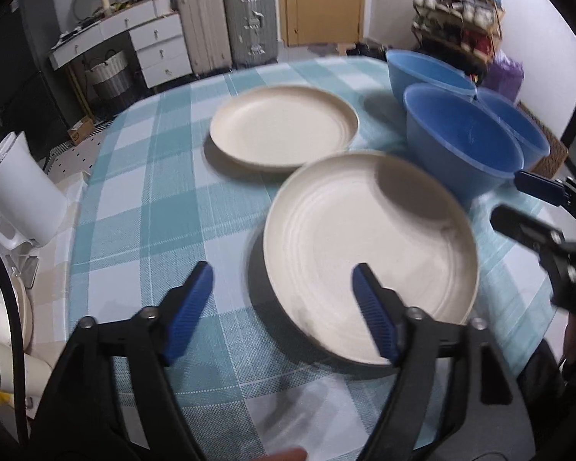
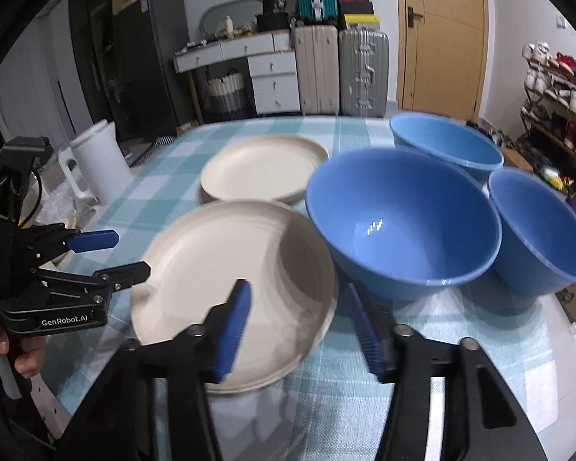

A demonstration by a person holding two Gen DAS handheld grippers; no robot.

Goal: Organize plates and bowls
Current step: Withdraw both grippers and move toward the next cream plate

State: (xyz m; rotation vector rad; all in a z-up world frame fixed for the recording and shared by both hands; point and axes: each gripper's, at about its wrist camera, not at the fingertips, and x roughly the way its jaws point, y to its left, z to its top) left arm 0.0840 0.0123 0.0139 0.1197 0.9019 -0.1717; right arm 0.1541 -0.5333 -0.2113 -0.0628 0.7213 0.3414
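Observation:
Two cream plates lie on the checked tablecloth: a near plate [image 1: 368,246] [image 2: 226,288] and a far plate [image 1: 284,125] [image 2: 263,169]. Three blue bowls stand to their right: a near bowl [image 1: 460,140] [image 2: 403,219], a far bowl [image 1: 426,71] [image 2: 445,142] and a right bowl [image 1: 518,126] [image 2: 541,230]. My left gripper [image 1: 282,307] [image 2: 115,251] is open and empty at the near plate's left front rim. My right gripper [image 2: 299,326] [image 1: 518,199] is open and empty, low over the gap between the near plate and near bowl.
The table [image 1: 142,199] has a blue-and-white checked cloth. A white jug [image 1: 19,188] [image 2: 100,161] stands off its left edge. Suitcases [image 2: 341,73], a drawer unit, a door and a shoe rack [image 2: 556,107] are behind the table.

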